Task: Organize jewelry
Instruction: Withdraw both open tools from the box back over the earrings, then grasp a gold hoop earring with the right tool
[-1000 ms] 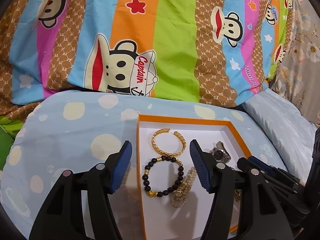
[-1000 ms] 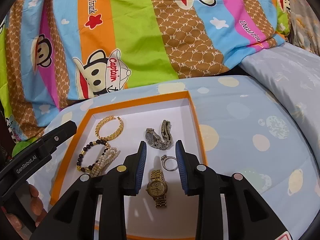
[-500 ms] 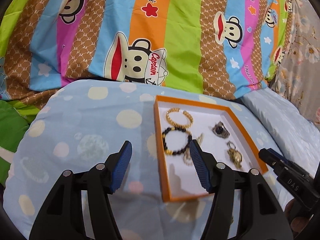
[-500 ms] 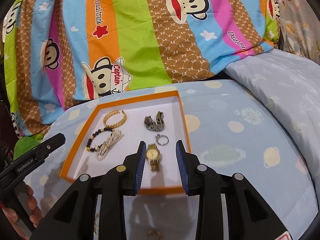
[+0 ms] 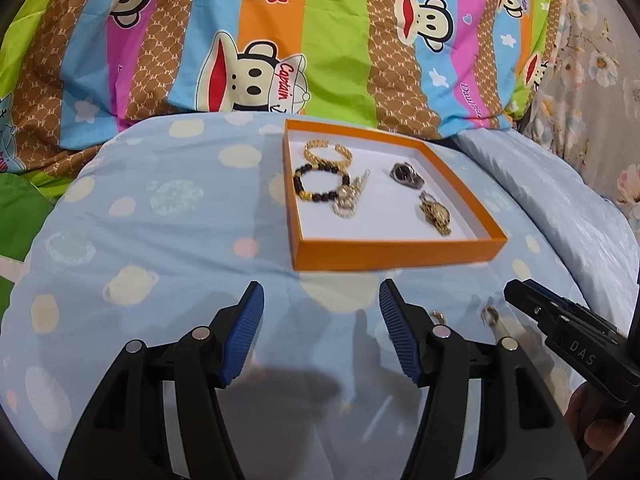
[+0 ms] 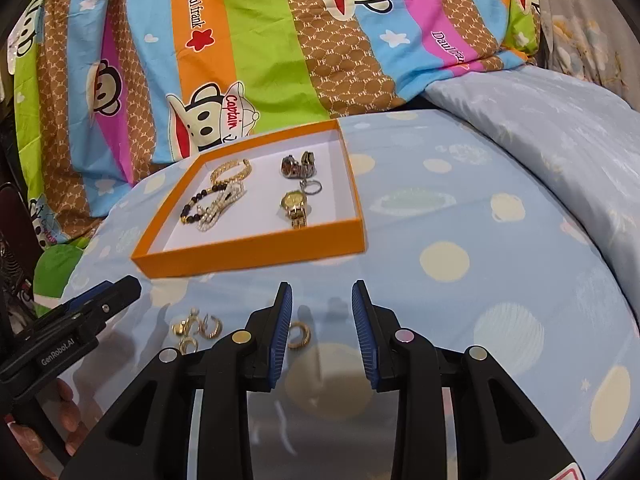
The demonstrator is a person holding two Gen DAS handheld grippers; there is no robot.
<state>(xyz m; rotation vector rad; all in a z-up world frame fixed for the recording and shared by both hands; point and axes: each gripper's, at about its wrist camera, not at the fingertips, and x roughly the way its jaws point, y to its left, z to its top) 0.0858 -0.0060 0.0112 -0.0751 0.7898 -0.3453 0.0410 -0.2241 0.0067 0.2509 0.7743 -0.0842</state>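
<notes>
1. The orange tray [image 6: 256, 254] lies on the blue spotted bed cover [image 6: 440, 216], farther from both claws than it was a second ago; both have drawn back toward the near edge, and loose gold earrings [image 6: 200, 326] on the cover now come into view just near of the tray.
2. This suggests the pieces in the tray are settled and the earrings are next to be picked up.
3. Inside the tray, the gold watch [image 6: 295, 205] lies with its strap running near to far, dial at the far end; the bead bracelet [image 6: 196, 205] and pearl strand [image 6: 222, 204] slant from near-left to far-right.
4. One earring hoop [image 6: 300, 334] sits just left of the right claw [image 6: 322, 332], whose jaws are spread and empty.
5. The left claw [image 5: 320, 338] is also spread wide, holding nothing, over bare cover.
</notes>
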